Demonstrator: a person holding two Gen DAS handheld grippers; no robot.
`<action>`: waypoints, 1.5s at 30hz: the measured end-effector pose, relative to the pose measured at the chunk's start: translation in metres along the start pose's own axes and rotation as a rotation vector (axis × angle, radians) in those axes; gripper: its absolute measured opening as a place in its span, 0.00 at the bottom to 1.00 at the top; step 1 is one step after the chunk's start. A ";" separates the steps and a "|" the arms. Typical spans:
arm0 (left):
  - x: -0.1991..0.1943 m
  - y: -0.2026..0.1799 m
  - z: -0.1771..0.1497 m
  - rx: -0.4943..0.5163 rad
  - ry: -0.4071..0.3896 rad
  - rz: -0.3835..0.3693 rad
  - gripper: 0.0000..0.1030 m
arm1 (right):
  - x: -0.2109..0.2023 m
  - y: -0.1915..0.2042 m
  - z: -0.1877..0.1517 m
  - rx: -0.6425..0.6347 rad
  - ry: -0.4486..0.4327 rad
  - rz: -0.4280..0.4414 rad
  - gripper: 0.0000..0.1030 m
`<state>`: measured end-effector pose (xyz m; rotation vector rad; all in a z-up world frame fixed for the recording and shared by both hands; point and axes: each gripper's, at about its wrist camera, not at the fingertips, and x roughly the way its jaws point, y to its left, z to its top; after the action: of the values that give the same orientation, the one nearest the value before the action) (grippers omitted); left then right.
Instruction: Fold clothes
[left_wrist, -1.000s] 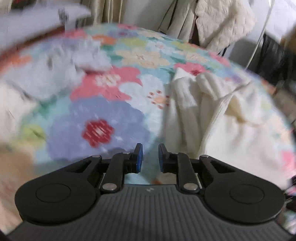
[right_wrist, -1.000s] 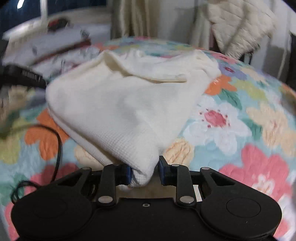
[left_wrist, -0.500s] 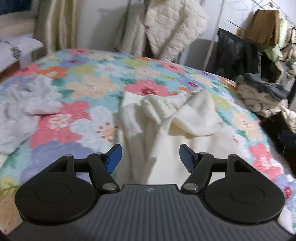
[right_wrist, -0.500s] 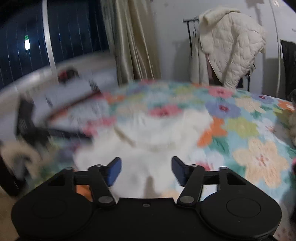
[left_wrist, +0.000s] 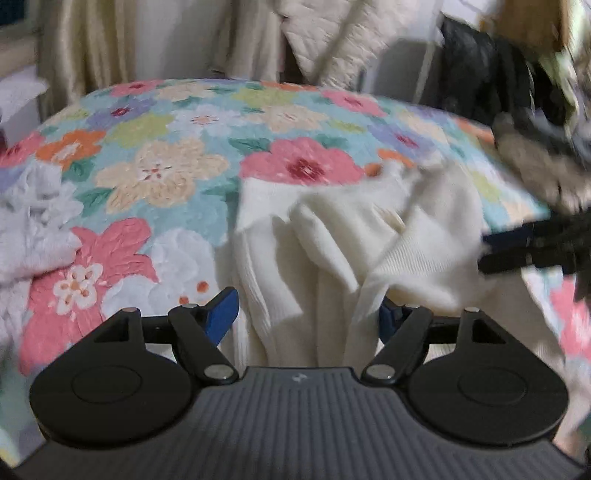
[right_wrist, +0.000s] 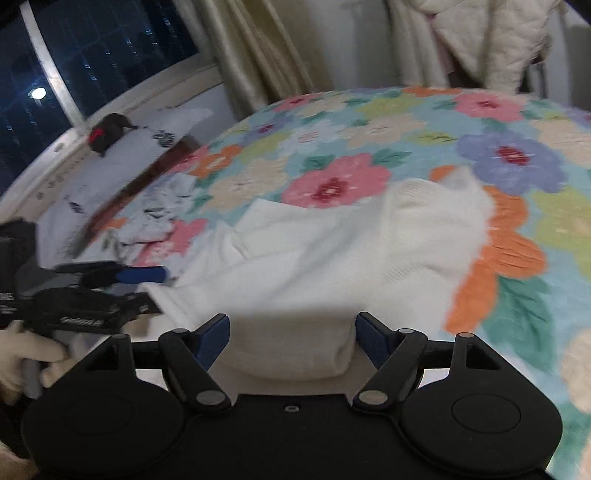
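The left gripper (left_wrist: 306, 314) was spread wide, its blue-padded fingers (left_wrist: 221, 310) apart on either side of the near edge of a cream sweater (left_wrist: 332, 243), with nothing clamped between them. The right gripper (right_wrist: 291, 338) was likewise released, its jaws wide over the near, rounded fold of the same sweater, gripping none of it. From the right wrist view the left gripper showed at the left edge, just beside the sweater's left side; from the left wrist view the right gripper appeared blurred at the right edge, close against the garment.

The sweater lay rumpled on a bed covered by a floral quilt (left_wrist: 177, 173), part of it folded over the body. A pale grey garment (left_wrist: 33, 221) was bunched on the quilt well to the left. Behind the bed hung beige curtains (right_wrist: 251, 55) and a quilted cream jacket (right_wrist: 491, 33).
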<state>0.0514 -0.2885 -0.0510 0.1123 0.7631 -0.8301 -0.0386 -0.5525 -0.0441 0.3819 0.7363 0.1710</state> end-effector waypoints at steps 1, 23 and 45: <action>0.002 0.005 -0.001 -0.032 -0.008 -0.011 0.72 | 0.004 -0.003 0.006 0.011 -0.006 0.026 0.76; 0.007 0.060 0.000 -0.204 -0.072 0.012 0.72 | 0.062 0.000 0.074 -0.008 -0.016 0.050 0.45; 0.021 0.028 -0.004 -0.059 0.048 0.000 0.75 | 0.012 0.037 0.004 -0.017 -0.044 -0.057 0.47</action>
<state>0.0782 -0.2810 -0.0727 0.0798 0.8320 -0.8070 -0.0275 -0.5165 -0.0341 0.3477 0.7012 0.1151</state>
